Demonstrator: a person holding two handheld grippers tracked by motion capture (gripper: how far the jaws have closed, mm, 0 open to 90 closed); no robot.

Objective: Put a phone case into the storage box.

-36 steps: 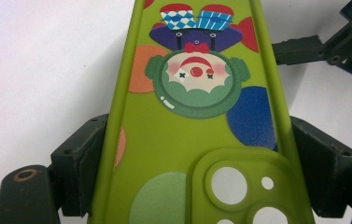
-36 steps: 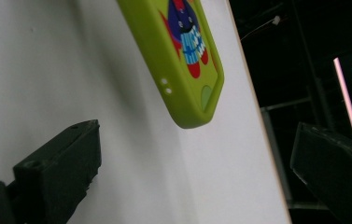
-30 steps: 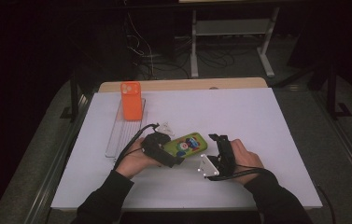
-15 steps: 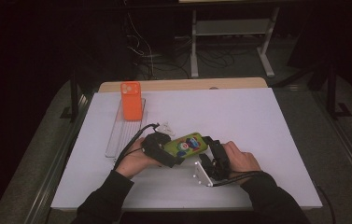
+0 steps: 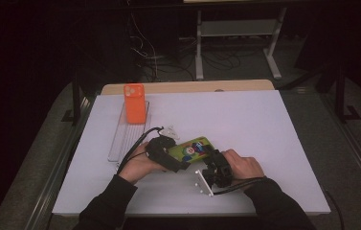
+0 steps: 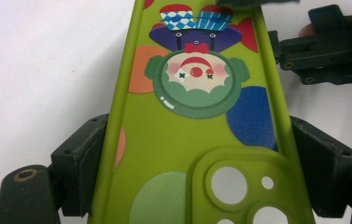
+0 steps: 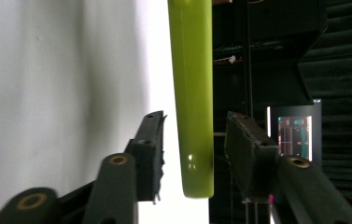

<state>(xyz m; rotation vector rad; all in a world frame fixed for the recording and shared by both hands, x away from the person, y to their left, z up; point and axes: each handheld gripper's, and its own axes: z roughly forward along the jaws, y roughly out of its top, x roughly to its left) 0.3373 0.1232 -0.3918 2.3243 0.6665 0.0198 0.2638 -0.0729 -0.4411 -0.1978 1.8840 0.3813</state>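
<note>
From the high view, the left gripper has the green phone case, with the right gripper at its other end. Left gripper view: pads clamped on both long edges. Right gripper view: fingers apart, case edge between them, untouched.

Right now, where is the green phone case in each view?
High view: green phone case at centre, between the left gripper and right gripper.
Left gripper view: runs up the middle, clamped by both jaws.
Right gripper view: edge-on, between open jaws.
Shared landmark: the white table.
</note>
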